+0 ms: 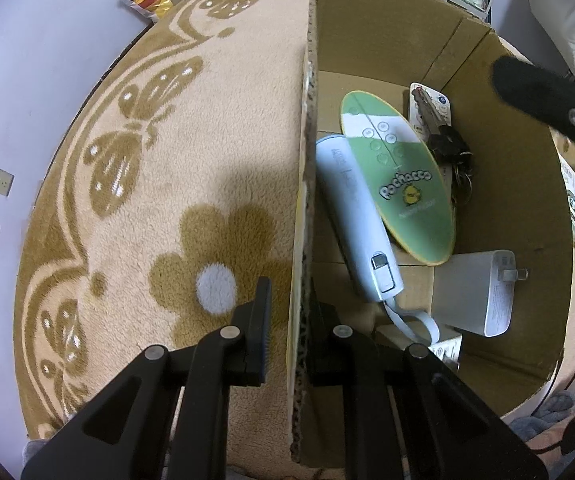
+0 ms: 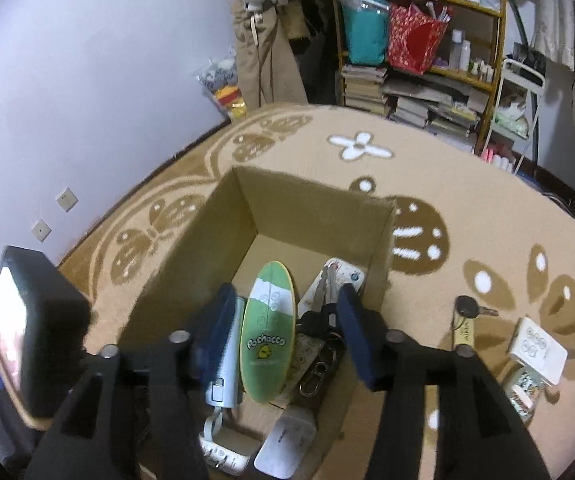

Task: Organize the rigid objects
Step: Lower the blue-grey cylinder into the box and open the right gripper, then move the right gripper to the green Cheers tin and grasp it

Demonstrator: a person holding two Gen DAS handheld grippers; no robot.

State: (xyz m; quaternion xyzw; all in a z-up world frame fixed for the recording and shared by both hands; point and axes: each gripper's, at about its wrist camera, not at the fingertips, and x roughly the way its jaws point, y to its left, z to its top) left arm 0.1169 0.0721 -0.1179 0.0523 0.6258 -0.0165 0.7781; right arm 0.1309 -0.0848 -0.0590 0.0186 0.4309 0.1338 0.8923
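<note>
Green Pochacco fingerboard (image 2: 266, 338) lies inside cardboard box (image 2: 223, 216) on carpet (image 2: 447, 184), long axis near-to-far, tilted over pale blue power bank (image 1: 357, 224). Left gripper (image 1: 287, 336) clamps box's left wall. Right gripper (image 2: 287, 332) hovers above box, fingers spread, empty. Key (image 2: 473, 310) on carpet, right.

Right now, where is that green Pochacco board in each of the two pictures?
Left wrist view: green board lies right of centre, inside the cardboard box.
Right wrist view: low centre, between the right gripper's fingers.
Shared landmark: pale blue case beside it.
</note>
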